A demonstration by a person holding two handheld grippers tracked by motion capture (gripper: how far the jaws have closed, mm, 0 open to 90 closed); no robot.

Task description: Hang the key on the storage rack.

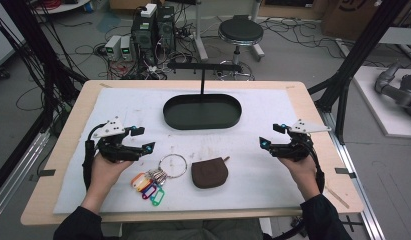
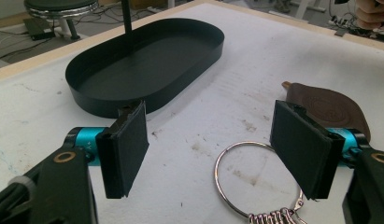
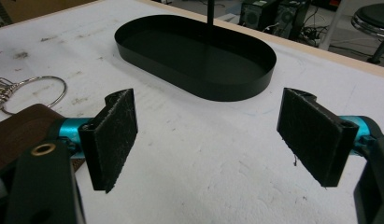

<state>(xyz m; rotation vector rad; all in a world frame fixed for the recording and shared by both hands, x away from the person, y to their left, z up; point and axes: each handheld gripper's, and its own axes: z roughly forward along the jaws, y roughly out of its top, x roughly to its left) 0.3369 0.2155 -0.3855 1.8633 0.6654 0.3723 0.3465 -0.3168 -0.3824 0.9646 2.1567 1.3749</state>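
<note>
Nearest to the person, a bunch of coloured key tags (image 1: 148,186) lies on the white mat (image 1: 263,180), joined to a large metal ring (image 1: 173,164). The ring lies just on the near side of the black oval tray (image 1: 202,111), a little to its left. A brown leather pouch (image 1: 209,173) lies beside the ring, also nearer than the tray. The left gripper (image 1: 140,141) is held left of the ring, with its jaws wide apart and nothing between them; its own view shows the ring (image 2: 255,179) below the jaws. The right gripper (image 1: 268,138) is well to the right of the pouch, jaws also spread and empty. Farther back, the tray carries a thin upright post (image 1: 201,80).
</note>
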